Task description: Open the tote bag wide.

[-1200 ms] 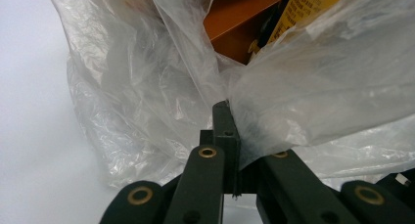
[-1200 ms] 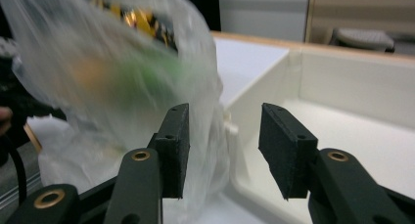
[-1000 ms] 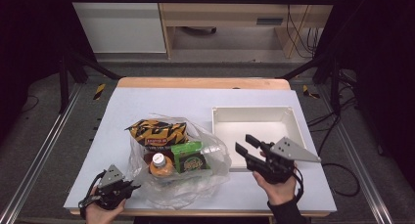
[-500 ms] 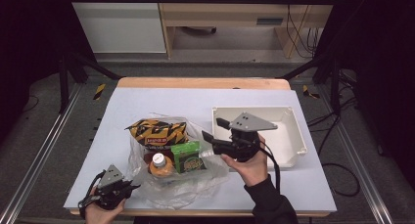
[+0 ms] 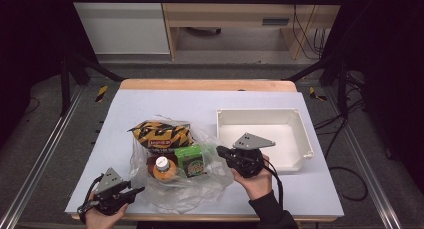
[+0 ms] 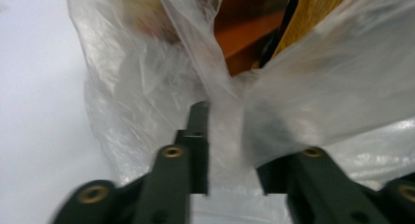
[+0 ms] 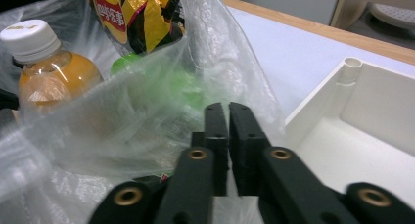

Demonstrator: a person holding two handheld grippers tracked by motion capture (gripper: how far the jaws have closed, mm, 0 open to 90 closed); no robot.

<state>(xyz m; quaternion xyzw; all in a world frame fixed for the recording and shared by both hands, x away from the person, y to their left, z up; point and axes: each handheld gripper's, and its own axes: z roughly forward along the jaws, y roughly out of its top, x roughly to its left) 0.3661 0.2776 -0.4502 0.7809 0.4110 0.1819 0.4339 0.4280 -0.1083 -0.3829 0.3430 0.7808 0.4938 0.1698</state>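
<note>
- The right gripper [image 5: 222, 151] is held in the person's right hand [image 5: 256, 181], and its tip points toward the clear plastic bag [image 5: 200, 186].
- In the right gripper view its two black jaws stand pressed together, and the edge of the bag [image 7: 147, 121] lies directly at their tips. I cannot tell if a fold of film is pinched between them. These jaws have just been closing.
- Just beyond this tip, inside the bag, is a green packet [image 5: 191, 160]. Further from it are an orange drink bottle with a white cap [image 7: 49, 72] and a yellow and black snack bag [image 7: 142, 18].
- Beside the right gripper, on the side away from the bag, the white tray [image 5: 300, 139] stands on the table [image 5: 165, 104], very near to it.
- The left gripper [image 5: 136, 190] is in the left hand [image 5: 102, 216] at the opposite end of the bag, with its tip at the film.
- In the left gripper view its jaws stand apart and crumpled film [image 6: 230, 106] lies in the gap between them. The pads do not clearly press on it. These jaws have just been opening.
</note>
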